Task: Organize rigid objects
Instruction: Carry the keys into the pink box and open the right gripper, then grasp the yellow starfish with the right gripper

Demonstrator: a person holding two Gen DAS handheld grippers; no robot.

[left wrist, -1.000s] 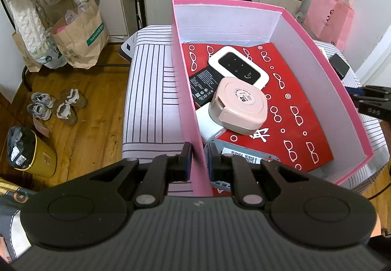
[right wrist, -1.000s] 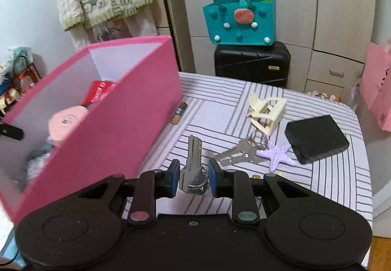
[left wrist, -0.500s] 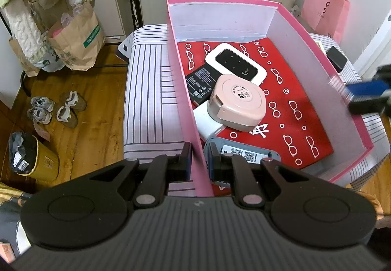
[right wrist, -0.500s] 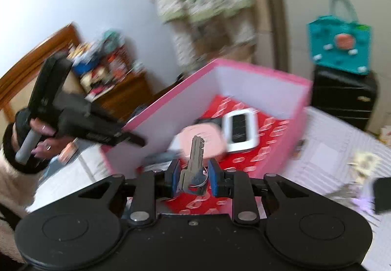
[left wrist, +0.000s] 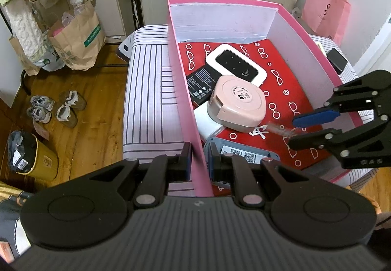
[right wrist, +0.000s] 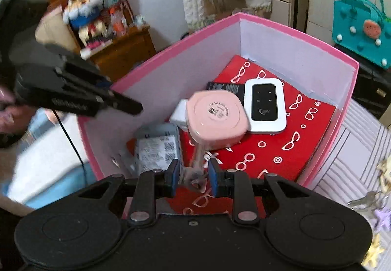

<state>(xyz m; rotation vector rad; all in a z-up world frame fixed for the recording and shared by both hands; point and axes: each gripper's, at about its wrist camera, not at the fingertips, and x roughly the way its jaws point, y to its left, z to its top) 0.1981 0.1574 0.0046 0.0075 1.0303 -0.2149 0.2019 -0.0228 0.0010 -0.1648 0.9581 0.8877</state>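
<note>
Over the pink box (right wrist: 281,33), the right claw (right wrist: 191,176) pinches a motion-blurred silvery key (right wrist: 198,161).

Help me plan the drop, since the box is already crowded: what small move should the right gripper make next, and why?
Probably lower a little, then open. The right gripper, shut on the key, is already over the pink box, above bare red lining beside the pink case. The left gripper is clamped on the box wall.
</note>
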